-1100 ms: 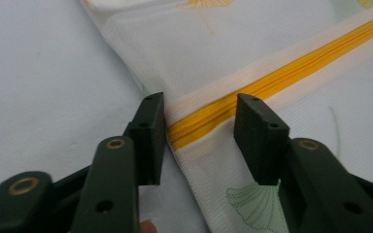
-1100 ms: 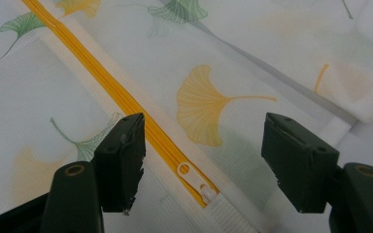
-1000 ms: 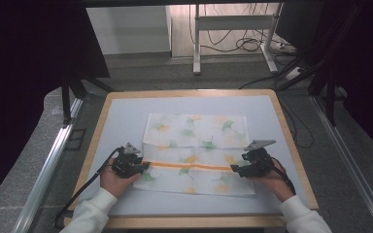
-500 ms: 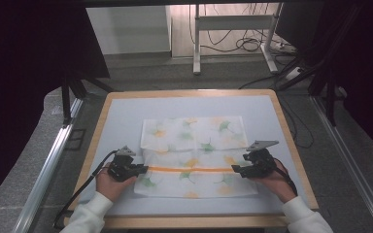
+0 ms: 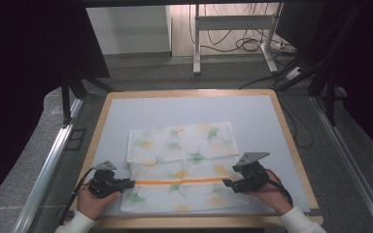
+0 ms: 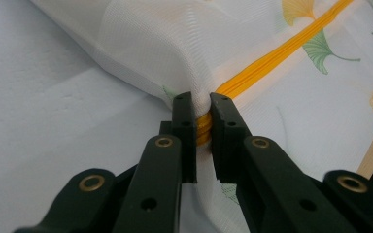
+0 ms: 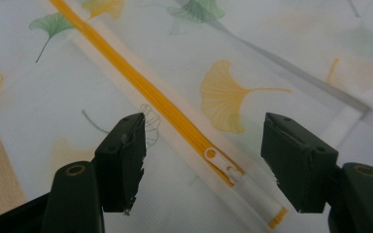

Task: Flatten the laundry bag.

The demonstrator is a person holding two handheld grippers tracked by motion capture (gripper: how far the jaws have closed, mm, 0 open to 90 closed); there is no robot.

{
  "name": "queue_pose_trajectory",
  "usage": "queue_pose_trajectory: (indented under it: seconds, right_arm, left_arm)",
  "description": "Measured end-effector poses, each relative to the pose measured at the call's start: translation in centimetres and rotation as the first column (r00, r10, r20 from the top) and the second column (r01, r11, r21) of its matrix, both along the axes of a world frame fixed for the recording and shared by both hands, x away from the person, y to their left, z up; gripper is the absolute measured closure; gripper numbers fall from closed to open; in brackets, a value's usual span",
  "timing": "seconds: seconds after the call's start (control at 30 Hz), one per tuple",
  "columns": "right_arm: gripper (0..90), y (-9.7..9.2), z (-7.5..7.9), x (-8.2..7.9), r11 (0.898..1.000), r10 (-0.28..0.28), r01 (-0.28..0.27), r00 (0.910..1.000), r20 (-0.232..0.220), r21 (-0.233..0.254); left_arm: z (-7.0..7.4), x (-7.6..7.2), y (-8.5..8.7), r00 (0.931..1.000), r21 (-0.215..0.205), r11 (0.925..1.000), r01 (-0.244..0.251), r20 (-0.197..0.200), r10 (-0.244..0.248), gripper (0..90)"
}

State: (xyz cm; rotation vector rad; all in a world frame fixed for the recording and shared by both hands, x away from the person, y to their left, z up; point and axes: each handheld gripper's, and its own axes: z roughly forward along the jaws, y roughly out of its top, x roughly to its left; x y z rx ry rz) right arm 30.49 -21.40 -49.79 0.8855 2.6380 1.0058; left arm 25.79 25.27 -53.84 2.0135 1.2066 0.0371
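Left gripper (image 6: 201, 104) jaws just closed on the zipper (image 6: 272, 60) end of the cloth bag (image 5: 184, 165) — anchored — right gripper (image 7: 204, 141) gapes over the slider (image 7: 219, 160), likely next pull.

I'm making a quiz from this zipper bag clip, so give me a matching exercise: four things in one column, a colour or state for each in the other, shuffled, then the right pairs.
Column one:
1. left gripper
2. right gripper
3. zipper
4. zipper pull

Column two:
A. white
B. open, jaws either side of the zipper's end
C. orange
D. shut on the zipper's end

Pairs: 1-D, 2-B, 3-C, 4-A
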Motion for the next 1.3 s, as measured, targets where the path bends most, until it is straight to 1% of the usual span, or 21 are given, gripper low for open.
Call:
queue_pose_trajectory:
  seconds: [0.07,0.13,0.27,0.3,0.37,0.43,0.47,0.53,0.6,0.63,0.73,0.83,0.93,0.97,1.0,1.07,1.1,1.17,1.2,1.27,1.3]
  right_arm:
    - [32.5,0.3,-0.1,0.0,1.000,0.007,-0.007,1.0000,-0.005,-0.007]
    - [32.6,0.4,-0.1,0.1,1.000,0.007,-0.007,1.0000,-0.003,-0.004]
    - [32.6,0.1,-0.2,0.2,1.000,-0.006,0.006,0.9999,-0.009,-0.003]
    - [32.7,0.1,-0.2,0.3,1.000,-0.007,0.007,0.9999,-0.008,-0.003]
    - [32.6,0.0,-0.2,0.3,1.000,-0.011,0.011,0.9999,-0.011,-0.002]
    - [32.7,0.0,-0.2,0.3,1.000,-0.010,0.010,0.9999,-0.007,0.001]
    - [32.7,0.0,-0.1,0.3,1.000,-0.011,0.011,0.9999,-0.005,0.005]
    - [32.6,-0.1,0.1,0.4,1.000,-0.012,0.012,0.9999,-0.001,0.009]
    - [32.6,0.0,0.3,0.7,1.000,-0.016,0.016,0.9999,0.004,0.014]
    - [32.6,0.1,0.4,0.8,1.000,-0.019,0.019,0.9998,0.004,0.016]
    - [32.6,0.7,0.8,1.4,1.000,-0.012,0.012,0.9998,0.013,0.021]
    - [31.1,1.6,1.2,2.3,1.000,-0.001,0.000,0.9998,0.021,0.014]
    - [29.4,3.0,1.6,3.3,1.000,0.013,-0.013,0.9996,0.026,0.005]
    - [28.9,3.5,1.6,3.7,1.000,0.021,-0.021,0.9992,0.034,-0.001]
    - [28.5,4.0,1.7,4.1,1.000,0.024,-0.024,0.9993,0.029,-0.006]
    - [27.1,5.1,1.8,4.9,0.999,0.048,-0.048,0.9985,0.027,-0.021]
    - [25.9,5.8,1.8,5.4,0.998,0.061,-0.060,0.9980,0.019,-0.028]
    - [24.4,7.1,1.6,6.1,0.995,0.080,-0.078,0.9965,0.027,-0.061]
    - [23.4,7.8,1.5,6.5,0.993,0.087,-0.084,0.9957,0.031,-0.079]
    - [22.0,9.0,1.1,7.1,0.991,0.100,-0.098,0.9947,0.021,-0.093]
    - [21.5,9.5,0.9,7.4,0.989,0.109,-0.105,0.9938,0.025,-0.106]
  left_arm:
    - [0.1,0.2,-0.1,0.9999,0.015,0.9999,-0.005,0.009,0.005,82.0]
    - [0.1,0.5,-0.1,0.9999,0.025,0.9997,-0.010,0.012,0.009,81.8]
    - [0.0,0.7,0.0,0.9998,0.027,0.9995,-0.018,0.011,0.018,79.8]
    - [0.0,0.7,0.0,0.9996,0.029,0.9992,-0.027,0.014,0.026,77.9]
    - [0.3,0.6,0.2,0.9983,0.037,0.9980,-0.051,0.031,0.050,69.2]
    - [0.9,0.3,0.5,0.9949,0.027,0.9962,-0.083,0.059,0.081,59.6]
    - [1.3,0.2,0.6,0.9934,0.018,0.9957,-0.091,0.071,0.090,56.2]
    - [2.1,0.1,0.6,0.9919,0.013,0.9958,-0.091,0.090,0.090,53.9]
    - [2.7,0.2,0.0,0.9907,0.018,0.9962,-0.085,0.108,0.083,51.6]
    - [2.9,0.3,-0.5,0.9907,0.022,0.9968,-0.076,0.114,0.073,50.5]
    - [3.1,1.2,-2.4,0.9931,0.038,0.9988,-0.032,0.114,0.027,48.7]
    - [2.7,2.3,-4.4,0.9938,0.067,0.9977,0.011,0.109,-0.018,47.4]
    - [2.1,3.3,-5.7,0.9945,0.074,0.9968,0.029,0.098,-0.036,46.9]
    - [1.9,3.6,-5.9,0.9948,0.076,0.9966,0.031,0.094,-0.039,46.8]
    - [1.7,3.7,-6.1,0.9949,0.077,0.9966,0.031,0.093,-0.038,46.7]
    - [1.3,4.0,-6.4,0.9948,0.080,0.9963,0.031,0.094,-0.038,46.6]
    - [1.2,4.0,-6.4,0.9947,0.089,0.9955,0.034,0.094,-0.042,46.2]
    - [0.9,4.0,-6.6,0.9944,0.102,0.9943,0.030,0.098,-0.040,45.4]
    - [0.9,4.0,-6.5,0.9941,0.114,0.9927,0.038,0.097,-0.049,44.7]
    - [0.7,4.0,-6.6,0.9938,0.118,0.9922,0.040,0.098,-0.052,44.3]
    - [0.7,3.9,-6.7,0.9939,0.123,0.9916,0.040,0.097,-0.052,44.0]
